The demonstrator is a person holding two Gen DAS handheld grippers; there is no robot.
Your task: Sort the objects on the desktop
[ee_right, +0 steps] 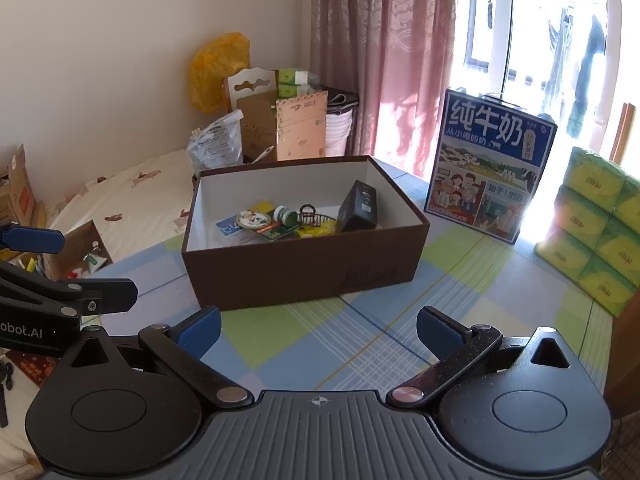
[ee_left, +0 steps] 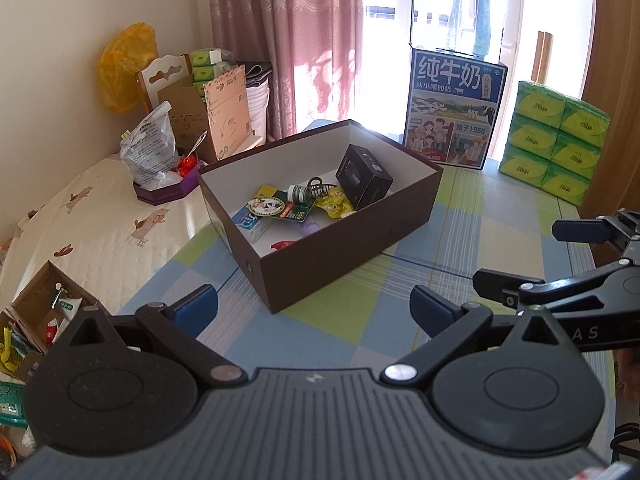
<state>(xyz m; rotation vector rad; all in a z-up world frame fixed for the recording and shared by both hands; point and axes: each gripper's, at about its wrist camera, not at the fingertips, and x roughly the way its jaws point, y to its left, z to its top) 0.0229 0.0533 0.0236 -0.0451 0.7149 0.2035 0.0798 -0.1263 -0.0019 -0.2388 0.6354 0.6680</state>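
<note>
A brown open box [ee_left: 340,272] [ee_right: 300,276] stands on the checked tablecloth. Inside it lie a black carton [ee_left: 364,176] [ee_right: 358,208], a small green bottle [ee_left: 298,193] [ee_right: 286,215], a dark hair claw [ee_left: 318,188] [ee_right: 308,213], a yellow packet [ee_left: 334,206], cards and other small items. My left gripper [ee_left: 314,312] is open and empty, just in front of the box. My right gripper [ee_right: 318,332] is open and empty, also in front of the box. The right gripper also shows at the right edge of the left wrist view [ee_left: 532,256].
A blue milk carton case [ee_left: 454,108] [ee_right: 488,164] stands behind the box. Green tissue packs [ee_left: 556,140] [ee_right: 596,224] are stacked at the right. A bed [ee_left: 92,216] with boxes and bags lies to the left. Curtains and a window are behind.
</note>
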